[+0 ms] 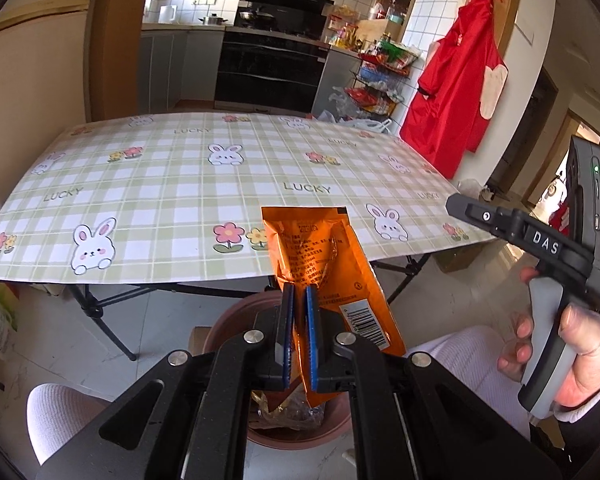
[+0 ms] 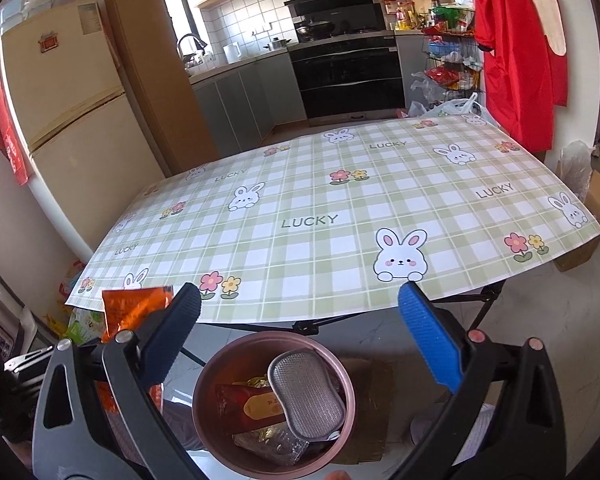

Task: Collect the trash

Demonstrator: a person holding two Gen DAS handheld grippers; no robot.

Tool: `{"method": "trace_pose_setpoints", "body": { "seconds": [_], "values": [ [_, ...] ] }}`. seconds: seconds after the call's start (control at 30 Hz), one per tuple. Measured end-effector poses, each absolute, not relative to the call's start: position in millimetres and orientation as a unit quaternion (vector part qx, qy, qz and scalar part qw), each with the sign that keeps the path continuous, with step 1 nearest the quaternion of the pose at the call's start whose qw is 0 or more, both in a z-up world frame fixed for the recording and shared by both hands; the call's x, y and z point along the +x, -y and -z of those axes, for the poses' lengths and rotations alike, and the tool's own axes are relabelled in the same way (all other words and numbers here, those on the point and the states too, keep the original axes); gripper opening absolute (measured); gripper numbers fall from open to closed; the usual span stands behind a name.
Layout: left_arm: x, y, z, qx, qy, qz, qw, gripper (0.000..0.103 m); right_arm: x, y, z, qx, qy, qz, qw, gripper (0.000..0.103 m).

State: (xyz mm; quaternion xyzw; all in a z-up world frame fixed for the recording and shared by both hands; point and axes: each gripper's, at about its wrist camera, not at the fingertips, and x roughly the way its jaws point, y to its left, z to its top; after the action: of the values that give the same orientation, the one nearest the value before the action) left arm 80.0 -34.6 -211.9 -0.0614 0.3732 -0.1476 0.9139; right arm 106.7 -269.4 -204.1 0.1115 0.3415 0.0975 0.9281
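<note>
My left gripper (image 1: 299,292) is shut on an orange snack wrapper (image 1: 320,256) and holds it upright above a pink round bin (image 1: 228,324) on the floor in front of the table. The wrapper also shows at the left of the right wrist view (image 2: 134,306). My right gripper (image 2: 300,300) is open and empty above the same bin (image 2: 206,380). The bin holds a grey mesh sponge (image 2: 306,390), a red wrapper (image 2: 252,402) and a clear crumpled wrapper (image 2: 272,446). In the left wrist view the right gripper (image 1: 512,224) is held at the right.
A folding table with a green plaid bunny tablecloth (image 2: 340,208) stands just beyond the bin. A fridge (image 2: 72,120) stands at the left, kitchen counters and an oven (image 2: 348,76) behind. A red apron (image 1: 456,92) hangs at the right. A cardboard box (image 2: 596,216) sits right of the table.
</note>
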Motion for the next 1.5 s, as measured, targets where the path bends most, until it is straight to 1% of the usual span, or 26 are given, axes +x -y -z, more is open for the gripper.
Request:
{"method": "trace_pose_setpoints", "body": {
  "seconds": [0.07,0.1,0.13,0.17,0.2,0.23,0.3,0.33,0.5,0.57,0.67,0.73,0.8,0.87,1.0,1.23,1.5],
  "values": [
    [83,40,218,-0.058,-0.384,0.156,0.908,0.007,107,274,206,0.118,-0.344,-0.093,0.927,0.097],
    [84,41,222,-0.061,-0.392,0.163,0.904,0.009,107,276,207,0.121,-0.344,-0.091,0.927,0.097],
    [85,42,225,-0.064,-0.396,0.166,0.901,0.020,107,277,207,0.122,-0.344,-0.091,0.927,0.097],
    [85,42,227,-0.066,-0.398,0.168,0.899,0.042,106,277,207,0.122,-0.344,-0.091,0.927,0.097],
    [85,41,226,-0.069,-0.394,0.168,0.901,0.049,106,278,207,0.122,-0.344,-0.092,0.927,0.097],
    [84,39,225,-0.072,-0.391,0.167,0.902,0.052,106,278,206,0.122,-0.343,-0.093,0.927,0.097],
    [85,36,222,-0.071,-0.387,0.159,0.906,0.053,106,278,205,0.123,-0.342,-0.096,0.927,0.097],
    [86,33,220,-0.070,-0.385,0.154,0.907,0.055,106,278,204,0.122,-0.342,-0.096,0.927,0.097],
    [87,20,209,-0.075,-0.372,0.133,0.916,0.068,105,276,198,0.114,-0.336,-0.096,0.930,0.097],
    [88,17,202,-0.068,-0.362,0.127,0.921,0.076,106,275,193,0.110,-0.336,-0.096,0.931,0.097],
    [89,14,184,-0.049,-0.340,0.116,0.932,0.082,104,270,179,0.089,-0.325,-0.094,0.937,0.097],
    [90,12,171,-0.039,-0.322,0.110,0.940,0.084,103,267,167,0.073,-0.316,-0.093,0.941,0.097],
    [90,8,156,-0.036,-0.303,0.108,0.946,0.087,103,265,155,0.060,-0.307,-0.094,0.945,0.097],
    [91,5,140,-0.031,-0.285,0.104,0.952,0.093,100,260,140,0.049,-0.296,-0.097,0.949,0.097],
    [88,1,110,-0.018,-0.252,0.099,0.962,0.097,94,255,116,0.029,-0.282,-0.097,0.954,0.097],
    [83,-1,59,0.007,-0.220,0.094,0.971,0.097,80,247,75,0.001,-0.256,-0.095,0.962,0.097],
    [68,1,24,0.018,-0.181,0.093,0.979,0.097,68,248,45,-0.006,-0.234,-0.086,0.968,0.097]
  ]
}}
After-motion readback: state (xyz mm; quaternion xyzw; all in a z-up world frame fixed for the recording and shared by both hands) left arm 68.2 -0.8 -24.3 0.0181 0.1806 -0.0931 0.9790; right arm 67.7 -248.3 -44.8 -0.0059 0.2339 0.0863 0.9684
